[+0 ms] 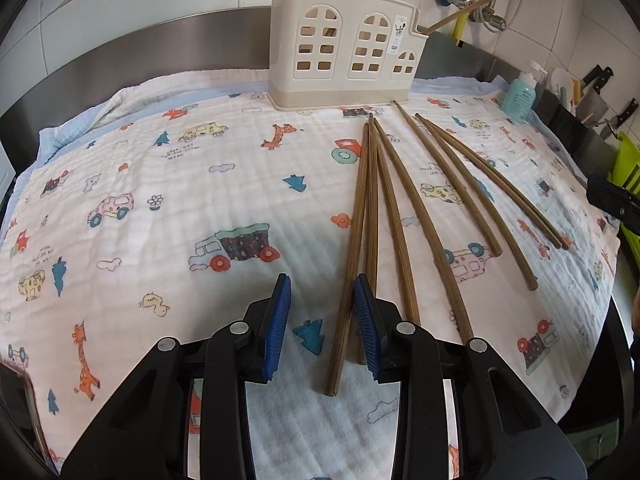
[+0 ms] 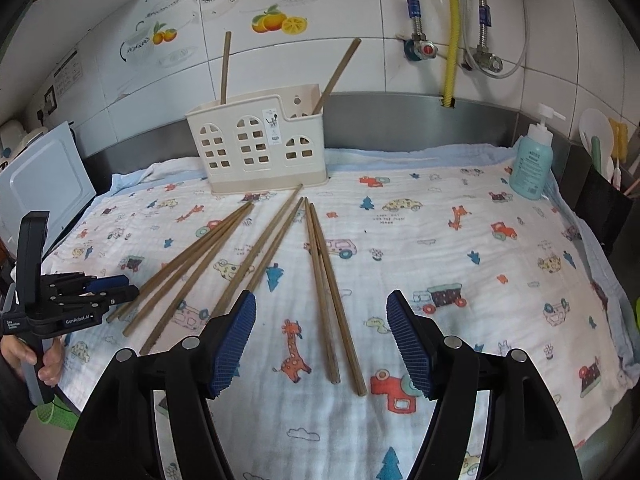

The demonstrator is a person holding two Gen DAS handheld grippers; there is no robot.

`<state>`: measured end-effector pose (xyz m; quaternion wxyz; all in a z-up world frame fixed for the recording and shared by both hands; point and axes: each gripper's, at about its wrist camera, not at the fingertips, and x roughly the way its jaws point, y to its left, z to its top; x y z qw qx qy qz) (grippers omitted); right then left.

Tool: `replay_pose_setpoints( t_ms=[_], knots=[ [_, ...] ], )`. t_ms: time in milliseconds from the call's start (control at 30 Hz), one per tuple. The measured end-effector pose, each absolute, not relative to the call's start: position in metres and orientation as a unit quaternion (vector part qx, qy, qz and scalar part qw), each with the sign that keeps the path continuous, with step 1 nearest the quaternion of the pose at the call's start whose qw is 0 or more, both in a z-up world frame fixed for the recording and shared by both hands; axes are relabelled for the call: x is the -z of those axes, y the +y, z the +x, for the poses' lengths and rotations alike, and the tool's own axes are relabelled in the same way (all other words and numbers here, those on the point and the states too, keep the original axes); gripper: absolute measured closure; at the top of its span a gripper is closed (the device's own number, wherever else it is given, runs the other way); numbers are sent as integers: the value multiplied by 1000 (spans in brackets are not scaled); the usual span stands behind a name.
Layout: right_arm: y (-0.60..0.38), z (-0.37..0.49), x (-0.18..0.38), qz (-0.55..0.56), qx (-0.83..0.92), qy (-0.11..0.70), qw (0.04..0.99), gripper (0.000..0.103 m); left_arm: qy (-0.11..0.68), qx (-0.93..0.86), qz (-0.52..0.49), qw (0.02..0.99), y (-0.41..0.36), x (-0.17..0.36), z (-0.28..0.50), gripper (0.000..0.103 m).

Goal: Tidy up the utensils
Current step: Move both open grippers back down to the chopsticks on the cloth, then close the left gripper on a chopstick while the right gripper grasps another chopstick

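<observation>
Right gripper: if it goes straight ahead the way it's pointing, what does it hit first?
Probably the chopstick pair lying on the cloth between the open right gripper fingers. Beyond them stands the holder, slightly left. Depth is unclear.

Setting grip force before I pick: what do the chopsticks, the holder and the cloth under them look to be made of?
Chopsticks: wood or bamboo by the look, brown with lengthwise grain, matte.
Holder: cream moulded plastic, smooth with a slight sheen, window-shaped cutouts.
Cloth: soft woven cotton-like fabric, puckered and wrinkled, printed with cartoon cars and giraffes; it may slip under a press.
</observation>
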<state>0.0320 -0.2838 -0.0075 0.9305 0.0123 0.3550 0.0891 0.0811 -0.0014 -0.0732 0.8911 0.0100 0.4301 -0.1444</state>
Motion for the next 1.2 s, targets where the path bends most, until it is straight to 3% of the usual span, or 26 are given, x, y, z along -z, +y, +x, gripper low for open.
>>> replay_pose_setpoints(
  t_ms=[267, 367, 467, 633, 800, 1200],
  knots=[
    [-285, 31, 21, 7, -83, 371, 925, 45, 424, 126, 31, 896, -4, 75, 85, 70],
    [-283, 31, 26, 4, -84, 377, 922, 54, 421, 120, 37, 898, -5, 75, 85, 71],
    [-284, 32, 33, 7, -84, 386, 919, 59, 419, 111, 48, 900, -5, 75, 85, 78],
    [-290, 35, 40, 18, -81, 397, 914, 76, 419, 99, 33, 902, 1, 75, 86, 89],
    [-294, 42, 47, 16, -76, 406, 911, 87, 418, 91, 29, 904, 1, 76, 86, 89],
    [-289, 59, 67, -22, -86, 427, 900, 91, 418, 113, -7, 901, 7, 77, 79, 88]
  ],
)
